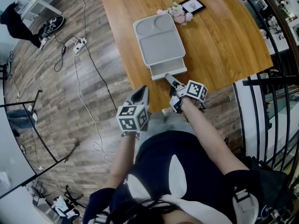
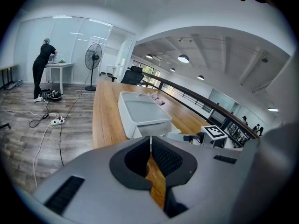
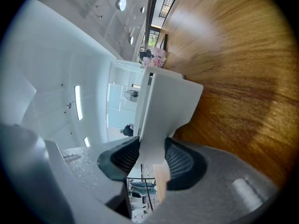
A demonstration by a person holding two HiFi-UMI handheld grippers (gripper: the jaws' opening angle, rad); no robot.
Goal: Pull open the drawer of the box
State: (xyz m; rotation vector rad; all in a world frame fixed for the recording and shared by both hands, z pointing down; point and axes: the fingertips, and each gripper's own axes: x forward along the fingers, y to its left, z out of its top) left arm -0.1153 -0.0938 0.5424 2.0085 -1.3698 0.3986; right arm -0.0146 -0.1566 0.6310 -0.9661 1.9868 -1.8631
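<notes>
A grey box (image 1: 161,41) with a tray-shaped lid lies on the wooden table (image 1: 224,45). Its drawer (image 1: 168,70) sticks out a little at the near end. My right gripper (image 1: 174,82) is at the drawer's front, shut on it. In the right gripper view the pads (image 3: 180,157) press on both sides of the drawer's pale front tab (image 3: 163,106). My left gripper (image 1: 140,94) hangs off the table's near edge, left of the drawer. Its tips meet with nothing between them (image 2: 150,141). The box (image 2: 142,111) stands ahead of it.
Pink flowers (image 1: 176,14) and a small dark frame (image 1: 192,4) lie beyond the box. Cables and a power strip (image 1: 79,45) trail over the floor at left. A black railing (image 1: 266,101) runs along the right. A person (image 2: 44,66) and a fan (image 2: 93,59) stand far off.
</notes>
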